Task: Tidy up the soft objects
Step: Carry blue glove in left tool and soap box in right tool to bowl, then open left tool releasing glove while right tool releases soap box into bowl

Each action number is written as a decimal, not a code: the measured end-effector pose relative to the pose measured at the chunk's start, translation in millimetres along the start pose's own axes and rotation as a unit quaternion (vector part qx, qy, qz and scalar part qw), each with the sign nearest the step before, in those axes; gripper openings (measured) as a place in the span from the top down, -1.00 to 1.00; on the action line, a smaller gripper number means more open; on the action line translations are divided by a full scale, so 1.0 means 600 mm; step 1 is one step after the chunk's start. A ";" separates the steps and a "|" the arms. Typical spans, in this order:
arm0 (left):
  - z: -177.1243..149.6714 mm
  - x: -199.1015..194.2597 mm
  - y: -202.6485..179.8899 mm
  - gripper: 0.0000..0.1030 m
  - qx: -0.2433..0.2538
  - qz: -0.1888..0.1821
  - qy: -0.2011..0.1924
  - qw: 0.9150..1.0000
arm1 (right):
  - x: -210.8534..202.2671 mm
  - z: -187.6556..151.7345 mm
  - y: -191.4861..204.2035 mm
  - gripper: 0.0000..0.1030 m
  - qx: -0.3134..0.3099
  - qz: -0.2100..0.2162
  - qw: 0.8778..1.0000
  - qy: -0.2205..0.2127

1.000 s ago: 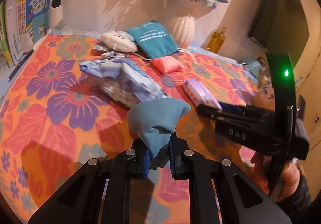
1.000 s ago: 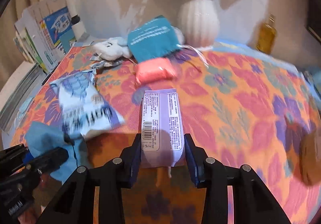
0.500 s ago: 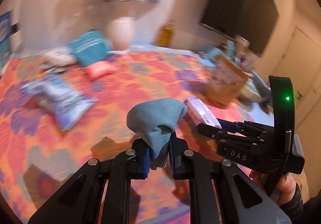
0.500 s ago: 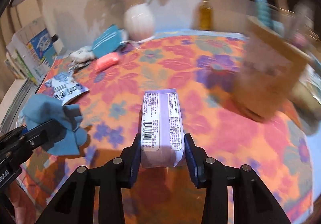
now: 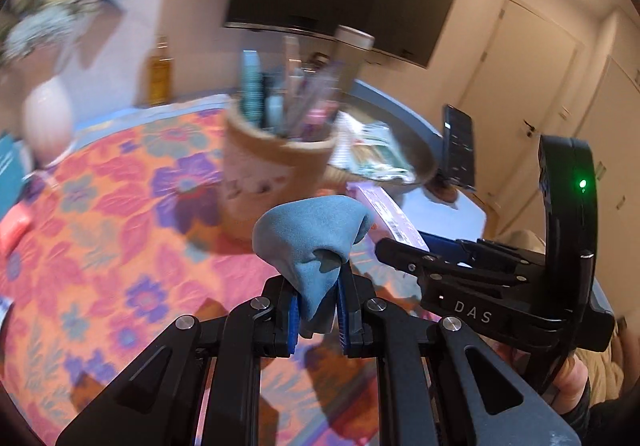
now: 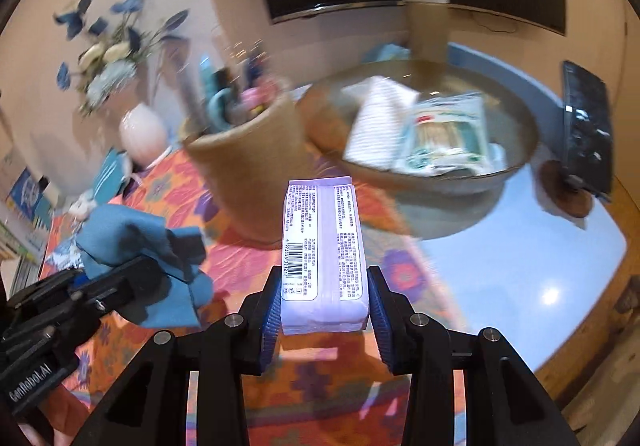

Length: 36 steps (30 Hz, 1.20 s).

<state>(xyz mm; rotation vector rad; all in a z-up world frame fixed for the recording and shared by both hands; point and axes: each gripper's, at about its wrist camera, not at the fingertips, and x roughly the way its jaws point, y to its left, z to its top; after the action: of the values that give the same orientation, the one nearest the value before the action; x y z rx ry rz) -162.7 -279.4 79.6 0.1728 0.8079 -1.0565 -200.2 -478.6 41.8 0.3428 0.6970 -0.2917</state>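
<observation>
A bunched blue cloth (image 5: pixel 310 236) puffs up from the left claw (image 5: pixel 316 320), pinched between its blue pads. A lilac tissue pack (image 6: pixel 322 258), barcode up, sits clamped in the right claw (image 6: pixel 324 310). Both are held above the flowered counter (image 5: pixel 120 214), near a tan pot (image 6: pixel 256 158) and a shallow bowl (image 6: pixel 516 154).

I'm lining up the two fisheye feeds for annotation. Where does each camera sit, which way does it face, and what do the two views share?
Left wrist: sits behind the left gripper, shut on a bunched blue cloth; faces the tan round pot of pens; the right gripper and fingers show.
Right wrist: sits behind the right gripper, shut on a lilac tissue pack; faces the grey shallow bowl; the left gripper shows.
Shared: cloth, pack, pot, bowl.
</observation>
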 end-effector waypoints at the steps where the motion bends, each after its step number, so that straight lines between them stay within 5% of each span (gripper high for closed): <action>1: 0.005 0.007 -0.013 0.78 0.009 -0.004 0.003 1.000 | -0.006 0.004 -0.011 0.24 0.005 -0.003 1.000 -0.005; 11: 0.061 0.054 -0.108 0.78 0.087 -0.023 -0.007 0.996 | -0.037 0.025 -0.084 0.24 0.040 -0.046 0.997 -0.038; 33: 0.190 0.151 -0.112 0.77 0.061 -0.035 -0.039 0.997 | 0.009 0.177 -0.146 0.23 0.054 -0.103 0.990 -0.081; 35: 0.200 0.161 -0.108 0.62 0.056 -0.015 -0.043 0.997 | 0.024 0.196 -0.152 0.21 0.049 -0.098 0.991 -0.075; 36: 0.204 0.166 -0.105 0.34 0.050 -0.002 -0.041 0.998 | 0.034 0.204 -0.158 0.17 0.051 -0.094 0.992 -0.064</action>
<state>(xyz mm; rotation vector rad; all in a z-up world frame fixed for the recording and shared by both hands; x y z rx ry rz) -128.4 -441.9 114.8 0.2118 0.6817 -1.1011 -150.8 -616.4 96.1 0.3532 0.5887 -0.5246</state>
